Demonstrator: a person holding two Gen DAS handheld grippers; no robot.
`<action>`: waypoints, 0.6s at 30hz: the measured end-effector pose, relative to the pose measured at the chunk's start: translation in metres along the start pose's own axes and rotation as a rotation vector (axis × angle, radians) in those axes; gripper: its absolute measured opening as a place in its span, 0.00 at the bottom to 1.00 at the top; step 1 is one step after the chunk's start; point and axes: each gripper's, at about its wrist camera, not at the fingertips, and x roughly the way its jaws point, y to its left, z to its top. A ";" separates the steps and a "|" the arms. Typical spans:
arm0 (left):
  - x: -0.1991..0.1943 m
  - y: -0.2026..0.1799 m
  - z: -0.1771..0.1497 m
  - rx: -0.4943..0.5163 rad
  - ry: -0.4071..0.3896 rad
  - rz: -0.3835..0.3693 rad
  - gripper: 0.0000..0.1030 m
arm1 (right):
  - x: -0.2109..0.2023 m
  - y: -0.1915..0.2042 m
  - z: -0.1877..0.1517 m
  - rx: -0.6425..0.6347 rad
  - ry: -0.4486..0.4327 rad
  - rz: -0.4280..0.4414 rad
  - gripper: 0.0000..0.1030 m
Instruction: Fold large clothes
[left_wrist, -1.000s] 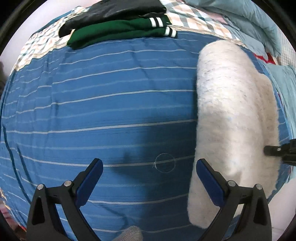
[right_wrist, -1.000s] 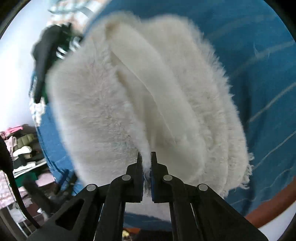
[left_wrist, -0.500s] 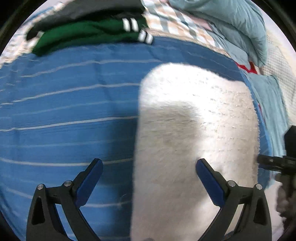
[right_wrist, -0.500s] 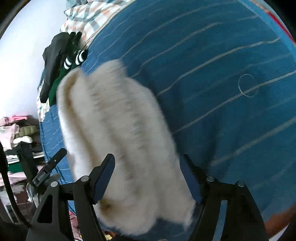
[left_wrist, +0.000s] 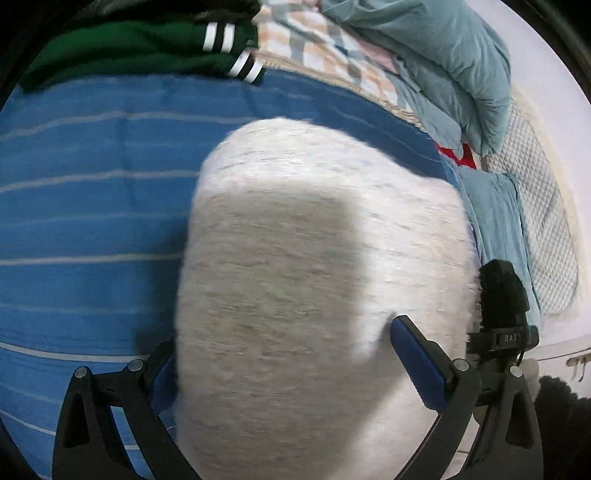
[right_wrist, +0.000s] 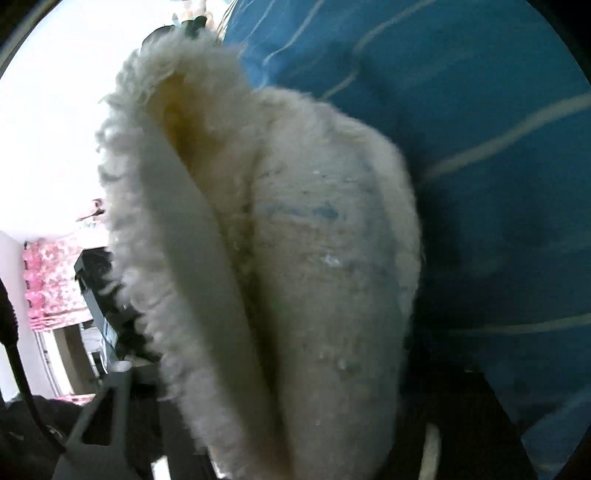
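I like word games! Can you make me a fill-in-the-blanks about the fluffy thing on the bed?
1. The fluffy garment is colored ____.
2. It lies on a striped sheet colored ____.
3. The left gripper has its jaws ____ around the garment.
4. The green clothes have cuffs with ____ stripes.

Missing words: white; blue; open; white

Blue striped bed cover (left_wrist: 92, 229), fluffy white garment (left_wrist: 314, 277) on it, green clothes (left_wrist: 129, 55) at far edge.
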 end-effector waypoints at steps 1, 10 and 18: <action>-0.006 -0.002 0.003 0.002 -0.008 -0.001 0.99 | -0.002 0.006 0.001 -0.006 -0.004 0.006 0.46; -0.074 0.013 0.057 -0.043 -0.104 0.003 0.99 | 0.004 0.106 0.060 -0.086 0.008 0.018 0.45; -0.159 0.052 0.177 -0.060 -0.211 0.081 0.98 | 0.039 0.241 0.176 -0.185 0.029 0.010 0.44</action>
